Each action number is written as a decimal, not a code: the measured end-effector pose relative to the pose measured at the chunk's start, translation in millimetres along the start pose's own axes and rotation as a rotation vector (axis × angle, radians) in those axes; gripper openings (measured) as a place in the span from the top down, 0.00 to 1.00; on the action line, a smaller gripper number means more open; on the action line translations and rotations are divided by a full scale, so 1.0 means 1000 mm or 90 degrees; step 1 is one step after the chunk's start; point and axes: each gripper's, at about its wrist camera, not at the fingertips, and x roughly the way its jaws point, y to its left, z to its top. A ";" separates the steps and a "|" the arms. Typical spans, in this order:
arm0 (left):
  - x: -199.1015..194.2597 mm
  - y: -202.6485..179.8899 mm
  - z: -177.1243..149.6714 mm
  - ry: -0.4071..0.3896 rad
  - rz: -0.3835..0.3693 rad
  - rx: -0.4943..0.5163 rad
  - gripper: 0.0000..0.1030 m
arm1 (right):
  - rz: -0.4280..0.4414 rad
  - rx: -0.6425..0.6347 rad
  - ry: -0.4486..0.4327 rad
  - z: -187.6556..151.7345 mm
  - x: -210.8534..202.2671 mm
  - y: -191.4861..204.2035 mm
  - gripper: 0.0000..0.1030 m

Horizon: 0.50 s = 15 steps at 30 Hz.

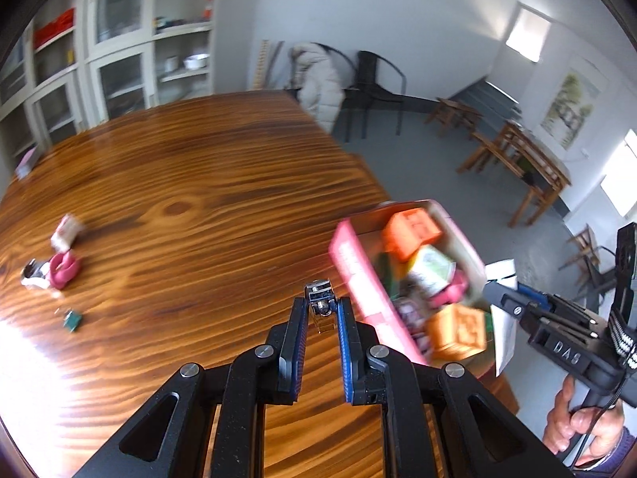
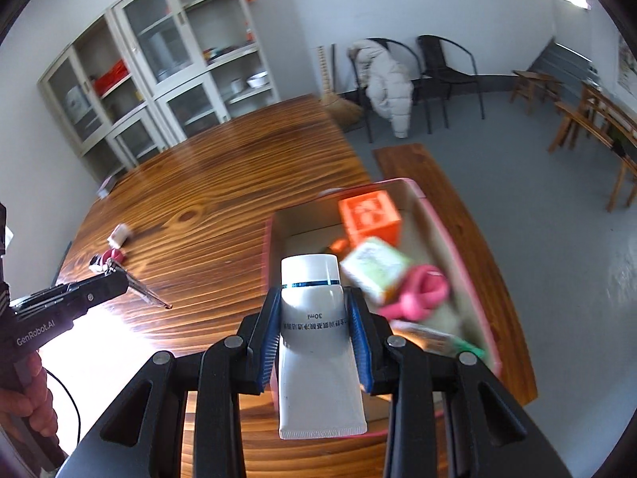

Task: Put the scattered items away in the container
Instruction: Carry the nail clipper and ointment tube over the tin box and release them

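Left gripper (image 1: 321, 310) clamped on one metal clip (image 1: 320, 306); right gripper (image 2: 314, 310) clamped on one white tube (image 2: 314, 338) over the pink box (image 2: 483, 310) rim. In the box: two orange cubes (image 1: 412, 231). On the table (image 1: 199, 183): about four small items (image 1: 61, 267).

Bare table (image 1: 207, 183) left of the crowded pink box (image 2: 458, 247).
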 end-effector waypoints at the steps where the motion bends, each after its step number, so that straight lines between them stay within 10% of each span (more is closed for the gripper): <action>1: 0.003 -0.008 0.004 -0.002 -0.005 0.007 0.85 | -0.002 0.003 -0.003 0.000 -0.002 -0.005 0.65; 15: 0.050 -0.086 0.060 0.014 -0.047 0.061 0.84 | 0.027 0.022 -0.005 0.013 0.000 -0.035 0.65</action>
